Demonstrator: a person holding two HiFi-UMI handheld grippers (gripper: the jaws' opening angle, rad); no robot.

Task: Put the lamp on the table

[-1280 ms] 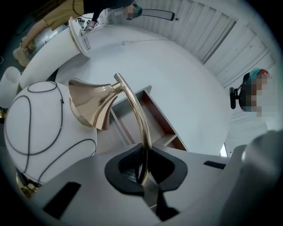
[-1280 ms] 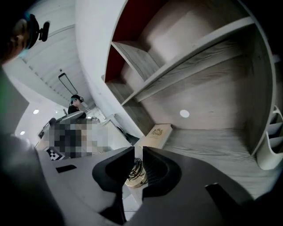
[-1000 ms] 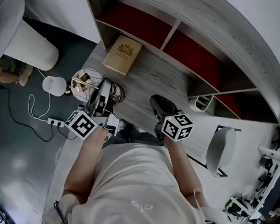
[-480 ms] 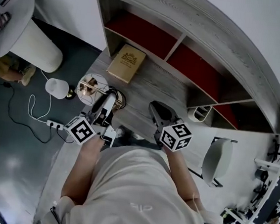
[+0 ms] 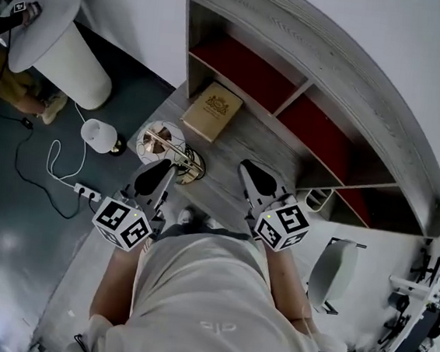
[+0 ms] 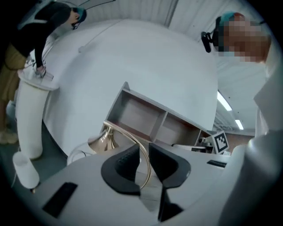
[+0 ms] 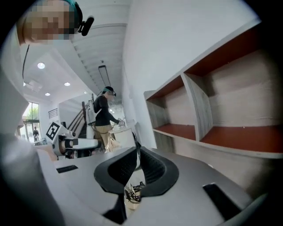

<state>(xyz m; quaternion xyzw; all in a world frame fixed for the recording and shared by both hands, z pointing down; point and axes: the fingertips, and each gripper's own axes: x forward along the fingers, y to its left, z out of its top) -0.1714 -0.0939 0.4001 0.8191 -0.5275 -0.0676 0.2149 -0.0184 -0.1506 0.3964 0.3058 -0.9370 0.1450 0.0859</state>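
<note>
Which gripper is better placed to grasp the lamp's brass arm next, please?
Left. The left gripper points at the lamp; the brass arm shows between its jaws, which have just been closing. The right gripper, jaws just closing on nothing, sits aside.

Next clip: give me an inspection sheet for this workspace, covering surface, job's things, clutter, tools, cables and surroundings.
Surface: grey wood desk, mostly bare.
Job's things: lamp on the desk's left end.
Clutter: book between lamp and shelf.
Tools: left tool jaws apart, just been closing, brass arc in line with the gap, not gripped; right tool jaws nearly together, just been closing, nothing between.
Cables: white cable and power strip on the floor.
Surroundings: small white lamp, round table, chair.
</note>
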